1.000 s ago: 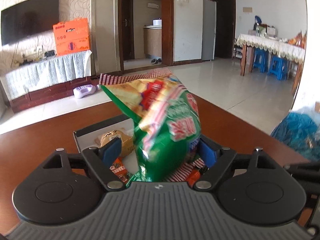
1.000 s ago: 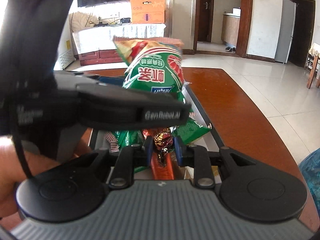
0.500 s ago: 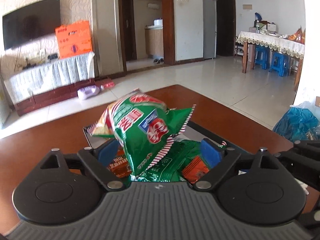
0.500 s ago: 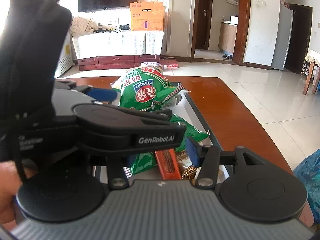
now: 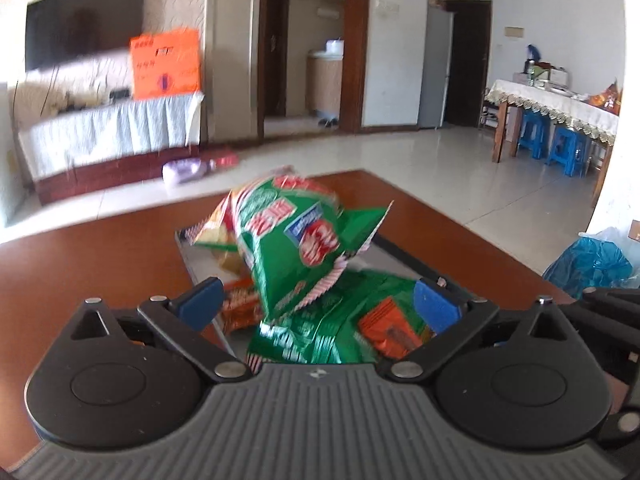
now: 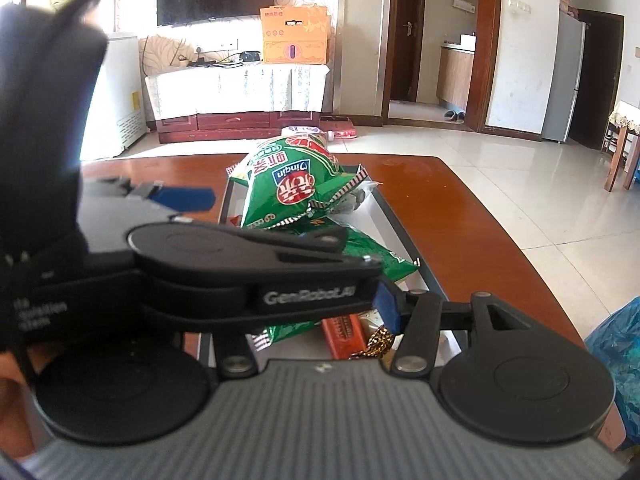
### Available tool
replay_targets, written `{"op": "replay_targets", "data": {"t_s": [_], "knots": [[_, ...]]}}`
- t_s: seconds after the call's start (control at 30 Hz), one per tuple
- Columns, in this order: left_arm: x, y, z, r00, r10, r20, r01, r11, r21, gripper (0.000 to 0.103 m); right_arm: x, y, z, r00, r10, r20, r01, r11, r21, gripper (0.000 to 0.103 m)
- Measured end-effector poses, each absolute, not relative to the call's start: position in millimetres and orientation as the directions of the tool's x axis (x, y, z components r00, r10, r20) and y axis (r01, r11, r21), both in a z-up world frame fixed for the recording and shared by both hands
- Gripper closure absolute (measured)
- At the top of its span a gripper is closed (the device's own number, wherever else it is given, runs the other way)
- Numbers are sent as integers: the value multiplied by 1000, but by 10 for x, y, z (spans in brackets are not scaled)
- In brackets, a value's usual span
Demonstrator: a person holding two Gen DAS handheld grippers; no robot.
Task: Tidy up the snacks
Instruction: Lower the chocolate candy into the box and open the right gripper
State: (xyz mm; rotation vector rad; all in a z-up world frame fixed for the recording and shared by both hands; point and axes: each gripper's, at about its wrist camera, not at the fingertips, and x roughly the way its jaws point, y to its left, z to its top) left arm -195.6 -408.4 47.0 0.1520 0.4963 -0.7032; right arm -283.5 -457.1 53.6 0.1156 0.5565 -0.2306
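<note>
A puffy green snack bag (image 5: pixel 296 244) lies on top of other snacks in a shallow tray (image 5: pixel 404 258) on the brown table; it also shows in the right wrist view (image 6: pixel 292 184). Under it lie flat green packets (image 5: pixel 336 332) and orange packets (image 5: pixel 392 330). My left gripper (image 5: pixel 318 306) is open and empty, its blue pads wide apart just short of the bag. My right gripper (image 6: pixel 320 312) is open over the tray's near end; its left finger is hidden behind the left gripper's body (image 6: pixel 240 268). An orange bar (image 6: pixel 344 336) and a gold-wrapped candy (image 6: pixel 376 340) lie by its right pad.
The tray (image 6: pixel 404 248) sits in the middle of the brown table (image 6: pixel 472 220). A blue plastic bag (image 5: pixel 588 260) lies at the table's right edge. Beyond are a TV stand with an orange box (image 5: pixel 166 64) and a dining table with blue stools (image 5: pixel 560 148).
My left gripper let go of the green bag, which dropped onto the pile in the tray, and drew back. My right gripper opened, released the candy and pulled back.
</note>
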Motion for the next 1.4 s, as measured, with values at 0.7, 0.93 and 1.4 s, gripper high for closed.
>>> {"op": "replay_targets", "data": {"t_s": [0.7, 0.93, 1.4], "knots": [[-2072, -4081, 486, 629, -591, -504, 673, 739, -26, 0, -2929, -4527, 519, 807, -185, -561, 259, 964, 55, 48], [-2322, -3953, 581, 661, -594, -459, 673, 739, 13, 0, -3109, -4431, 578, 823, -188, -537, 265, 962, 70, 48], [-2740, -3617, 691, 700, -585, -410, 640, 768, -4, 0, -3396, -4295, 636, 854, -172, -491, 236, 969, 71, 45]]}}
